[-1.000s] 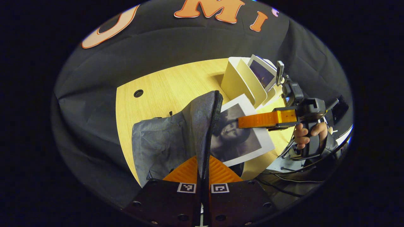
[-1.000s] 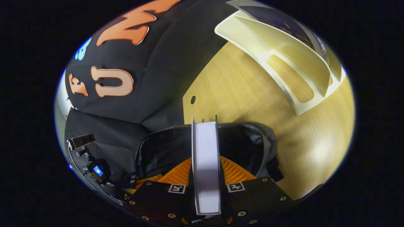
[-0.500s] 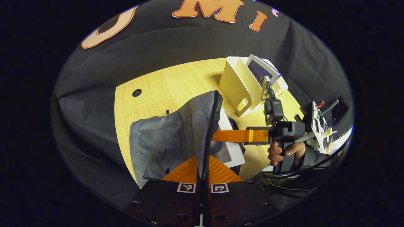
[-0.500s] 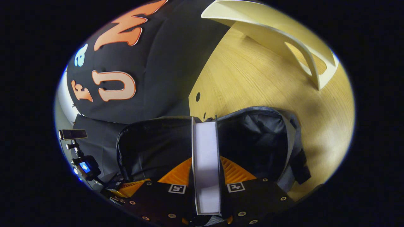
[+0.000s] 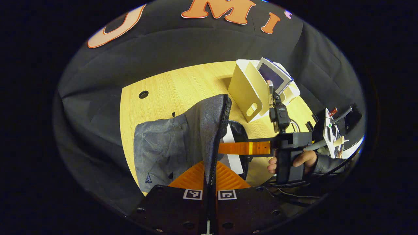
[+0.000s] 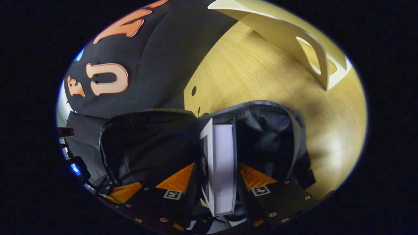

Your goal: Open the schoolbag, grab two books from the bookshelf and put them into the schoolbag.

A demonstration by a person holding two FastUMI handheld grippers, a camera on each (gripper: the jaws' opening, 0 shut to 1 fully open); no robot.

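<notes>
Wooden table (image 6: 261,75) — book (image 6: 222,163) between parted right gripper (image 6: 218,182) fingers.

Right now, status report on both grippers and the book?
Left gripper shut on schoolbag rim. Right gripper open, book inside schoolbag mouth. Path clear.

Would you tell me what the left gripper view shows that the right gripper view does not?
Left gripper view: a hand holding the right claw, a second book in the rack, the bag from its grey outside. Right gripper view: the bag's dark inside, the white book seen page-edge on. Shared: bag, rack, wooden table.
</notes>
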